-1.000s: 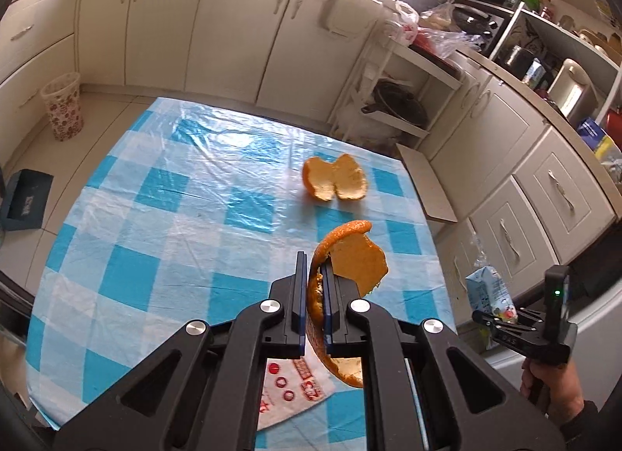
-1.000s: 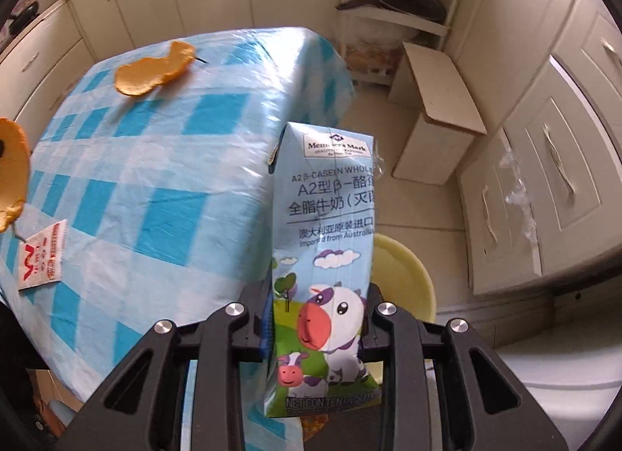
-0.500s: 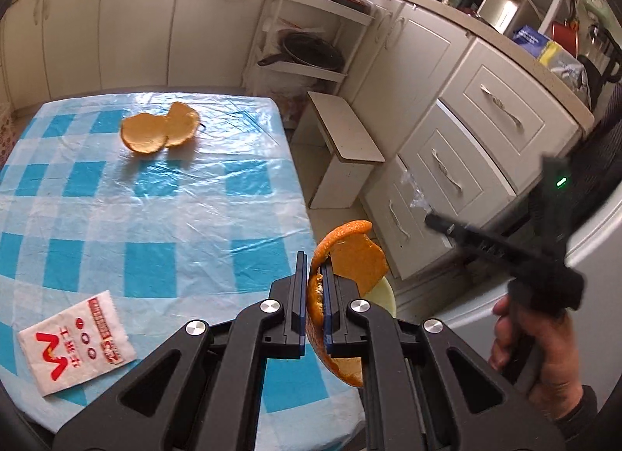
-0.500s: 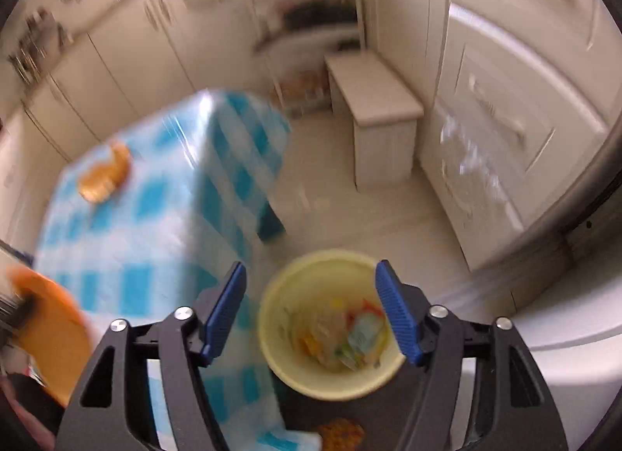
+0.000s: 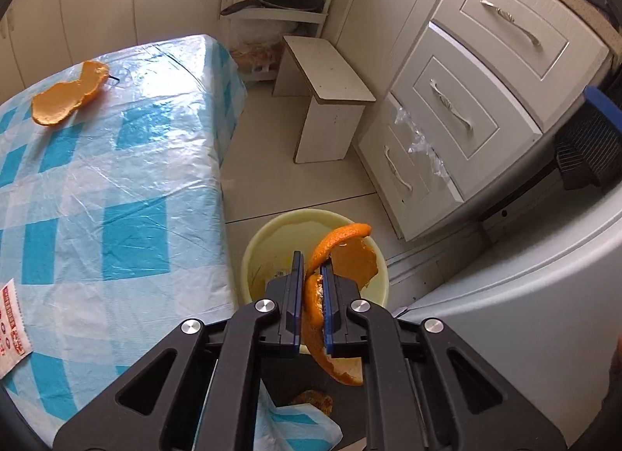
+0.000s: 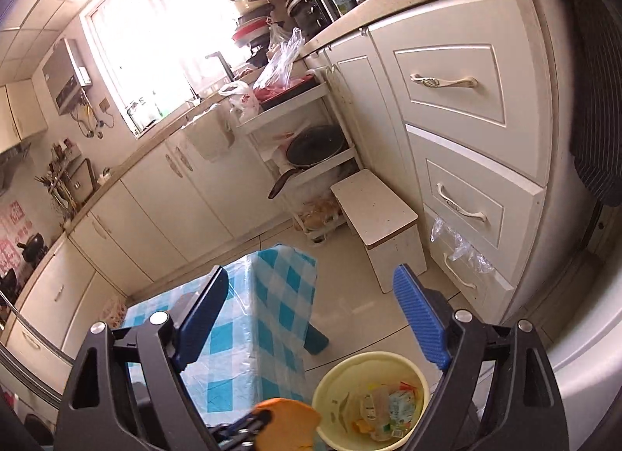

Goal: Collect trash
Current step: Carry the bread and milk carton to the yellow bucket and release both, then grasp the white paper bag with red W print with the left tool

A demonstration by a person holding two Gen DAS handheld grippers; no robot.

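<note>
My left gripper (image 5: 312, 268) is shut on a curled orange peel (image 5: 342, 256) and holds it above the near rim of a pale yellow bin (image 5: 268, 233) on the floor beside the table. The bin (image 6: 330, 389) also shows in the right wrist view, with the milk carton (image 6: 400, 408) and other scraps inside. My right gripper (image 6: 311, 288) is open and empty, raised above the bin. The left gripper with the peel (image 6: 287, 425) shows at that view's bottom edge. A second orange peel (image 5: 68, 95) lies on the blue checked table (image 5: 116, 179).
A white and red packet (image 5: 9, 324) lies at the table's left edge. A small white stool (image 5: 326, 101) stands on the floor past the bin. Drawers (image 5: 447, 109) line the right side. A white appliance (image 5: 544, 295) is close on the right.
The right gripper opened and dropped the milk carton into the bin, then rose and tilted up. The left gripper carried the peel off the table to above the bin.
</note>
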